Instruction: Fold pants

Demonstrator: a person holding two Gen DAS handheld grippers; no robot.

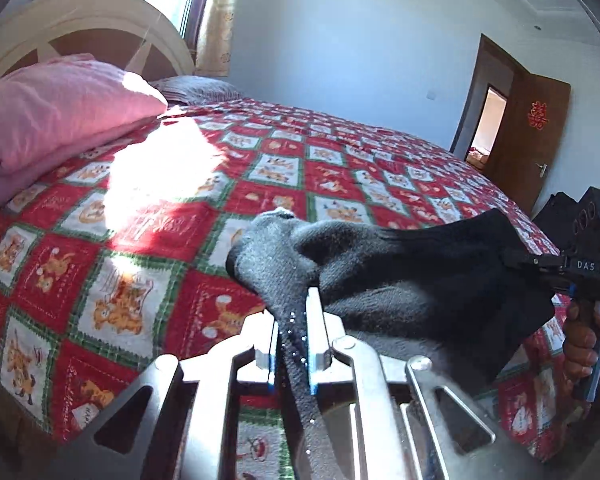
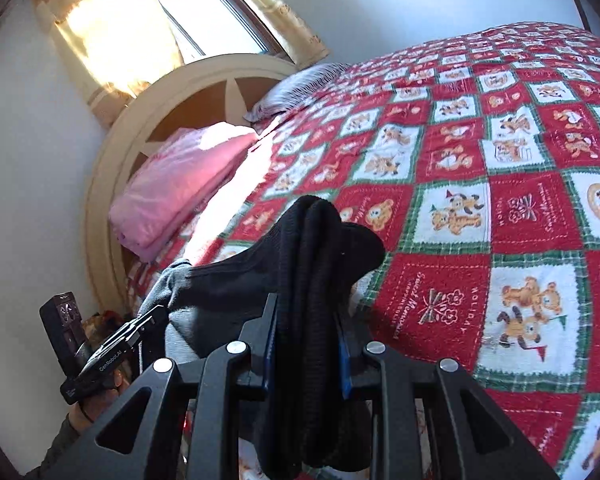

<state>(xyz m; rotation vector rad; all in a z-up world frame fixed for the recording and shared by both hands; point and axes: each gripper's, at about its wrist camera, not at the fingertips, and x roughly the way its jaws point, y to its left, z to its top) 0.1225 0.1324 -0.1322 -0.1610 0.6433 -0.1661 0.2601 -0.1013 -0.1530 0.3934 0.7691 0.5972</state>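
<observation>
Left wrist view is filled mostly by the wide bed (image 1: 340, 168), spread with a red, white and green patchwork quilt printed with cartoon bears; a cream arched wooden headboard (image 1: 80, 20) is seen behind it, and a folded pink blanket (image 1: 60, 112) is laid near the head end, partly in bright sunlight. A brown wooden door (image 1: 536, 136) stands open in the far wall.

Above the quilt, the dark grey and black knitted pants (image 1: 380, 272) are held up in the air between the two tools, slung as a sagging band and, as far as can be seen, clear of the bed. In the right wrist view the same pants (image 2: 312, 264) are seen bunched in thick folds.

The left gripper (image 1: 292, 336), silver with blue pads, is closed tight on a thin grey edge of the cloth. The right gripper (image 2: 308, 344), black, is clamped on a thicker bundle of black fabric, so its fingers are kept somewhat apart by the cloth.

The garment is judged to be soft, limp and light, with a ribbed knit that should not slip easily from the pads, though it will stretch and droop wherever it is unsupported. It is best taken at the waistband or hem corners, one per gripper, so that it can be drawn flat and laid straight on the quilt for folding
</observation>
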